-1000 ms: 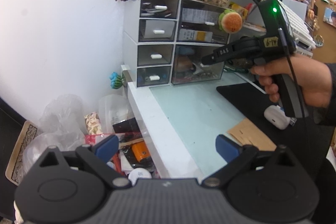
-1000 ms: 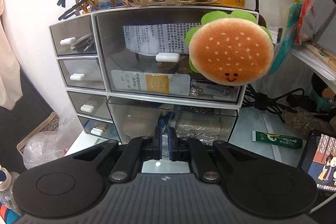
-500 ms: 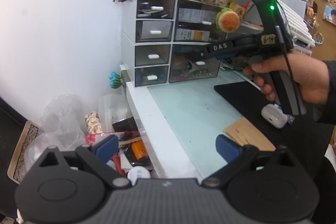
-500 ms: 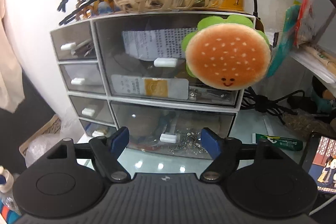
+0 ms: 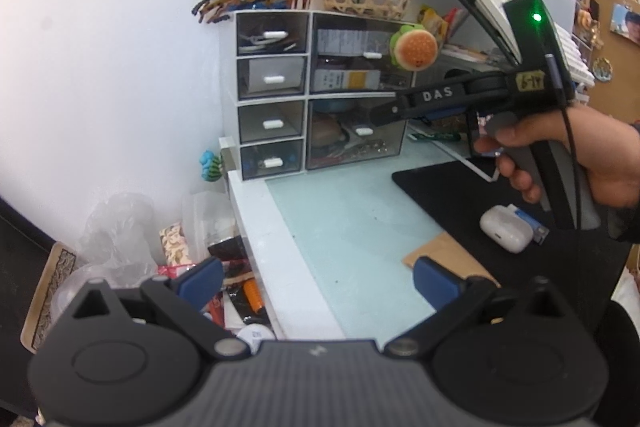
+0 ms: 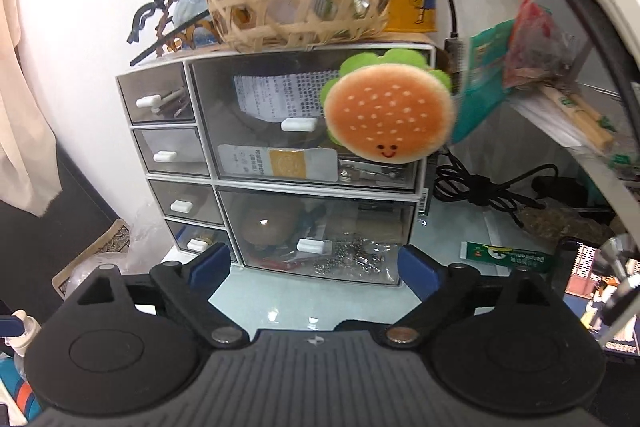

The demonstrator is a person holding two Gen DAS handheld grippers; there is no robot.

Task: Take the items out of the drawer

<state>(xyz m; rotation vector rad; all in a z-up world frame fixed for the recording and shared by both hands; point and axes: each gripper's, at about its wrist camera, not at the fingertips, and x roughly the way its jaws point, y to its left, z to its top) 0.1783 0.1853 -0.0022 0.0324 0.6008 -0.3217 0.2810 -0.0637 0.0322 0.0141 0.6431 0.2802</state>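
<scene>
Drawer [image 6: 320, 241] looks shut; your right gripper [image 6: 314, 265], its jaws just opened and empty, faces the handle [image 6: 310, 246] at twelve o'clock: re-grip and pull.

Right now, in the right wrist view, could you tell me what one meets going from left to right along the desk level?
Small bottom drawer → large bottom drawer with its white handle → green tube lying on the desk → screen at the right edge.

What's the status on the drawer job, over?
Right gripper jaws just opened, nothing between them. Left gripper open, empty. Bottom large drawer pulled slightly out. Handle clear.
</scene>
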